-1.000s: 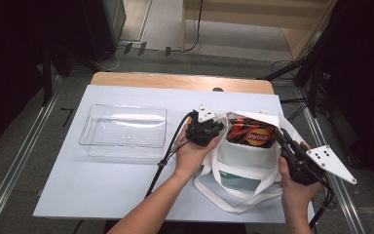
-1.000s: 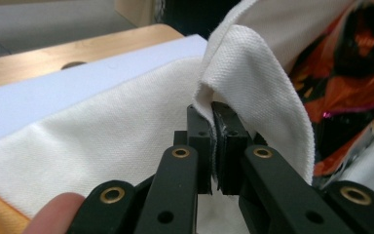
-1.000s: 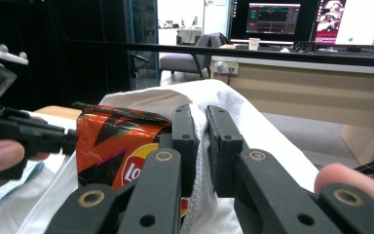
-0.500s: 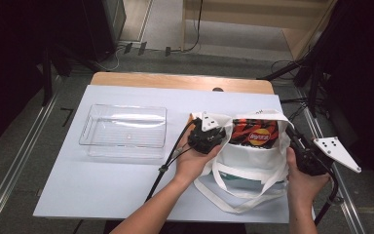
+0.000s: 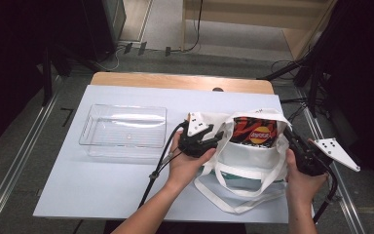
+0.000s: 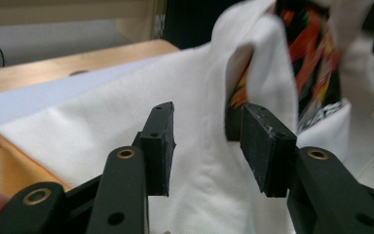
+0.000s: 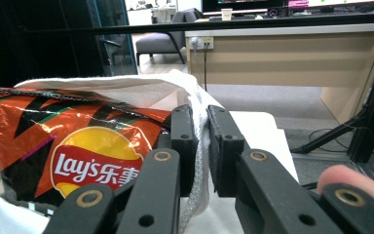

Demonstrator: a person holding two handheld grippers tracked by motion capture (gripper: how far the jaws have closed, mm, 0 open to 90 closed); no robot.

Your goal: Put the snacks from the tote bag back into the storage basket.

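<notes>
A white tote bag (image 5: 246,156) stands open on the right part of the white worktop (image 5: 102,185), its mouth spread and its two long straps lying slack on the surface in front of it. Inside it sits an orange and black bag of crisps (image 5: 253,130), upright, its printed face with the yellow and red logo turned upward toward the opening; the right gripper view shows the crisps (image 7: 78,146) filling the bag's interior just behind the rim.

The right hand-held gripper (image 5: 297,146) is at the bag's right edge, and in its own view its jaws are pinched narrow on the white rim cloth (image 7: 200,146), which runs down between the two pads. The left hand-held gripper (image 5: 205,139) is at the bag's left edge. Its jaws have just been opening: in the left gripper view they stand partly apart with the white cloth (image 6: 199,146) behind and between them, and the pads no longer press on it, though a fold of the rim hangs just beside the right-hand pad.

To the left of the bag, well apart from it, a clear plastic tray (image 5: 90,139) rests on the worktop with nothing in it.
</notes>
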